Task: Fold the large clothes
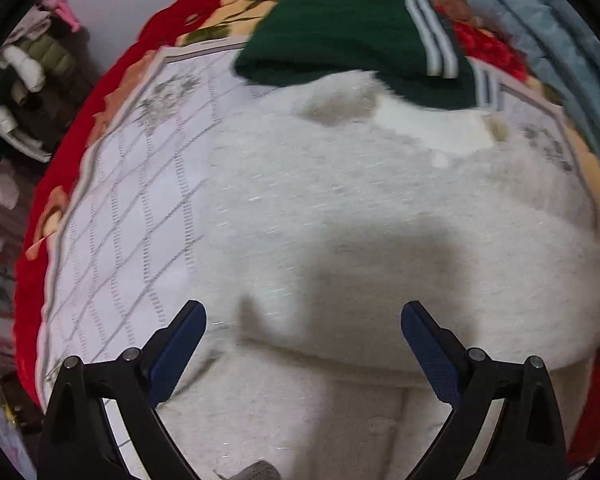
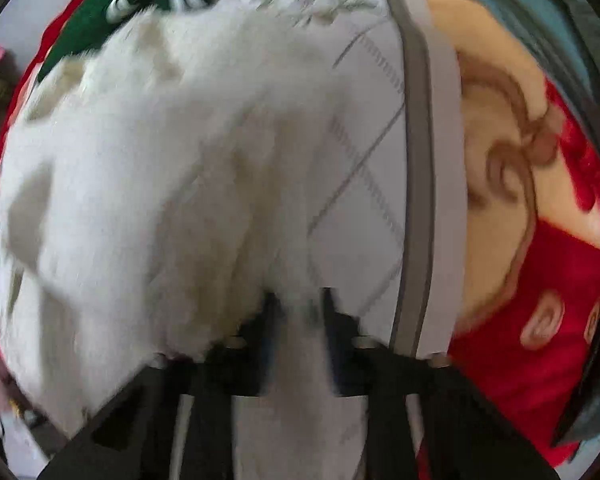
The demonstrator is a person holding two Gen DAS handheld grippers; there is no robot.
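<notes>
**While 1 claw spreads wide, the other pinches the white sweater**

Where the bed is covered by a pale quilted sheet [image 1: 132, 208] crossed with grey diamond lines, a large fluffy white garment [image 1: 340, 208] lies spread across most of it. Seen from the left wrist, the left gripper [image 1: 303, 320] hangs above the near part of that garment with its 2 blue-padded fingers [image 1: 180, 344] set far apart, nothing between them, and its shadow falls on the fleece just ahead. A thick fold of the white fabric runs crosswise below the fingertips.

Beyond the white garment, at the far end of the bed, sits a folded dark green garment [image 1: 340, 32] with white stripes on its side; the white fleece overlaps its near edge. A red blanket with a floral pattern [image 1: 100, 92] rims the sheet, and a grey-blue padded cover [image 1: 560, 40] lies at the far right. Piled clothes [image 1: 32, 72] show off the bed to the left.

From the right wrist, which is blurred, the right gripper [image 2: 298, 300] points down with its jaws nearly together, clamped on a narrow bunch of the white garment [image 2: 140, 180]. That fabric rises from the pinch and fans out to the left. Right of it, the sheet's grey border stripe [image 2: 416, 160] runs beside the red blanket.
</notes>
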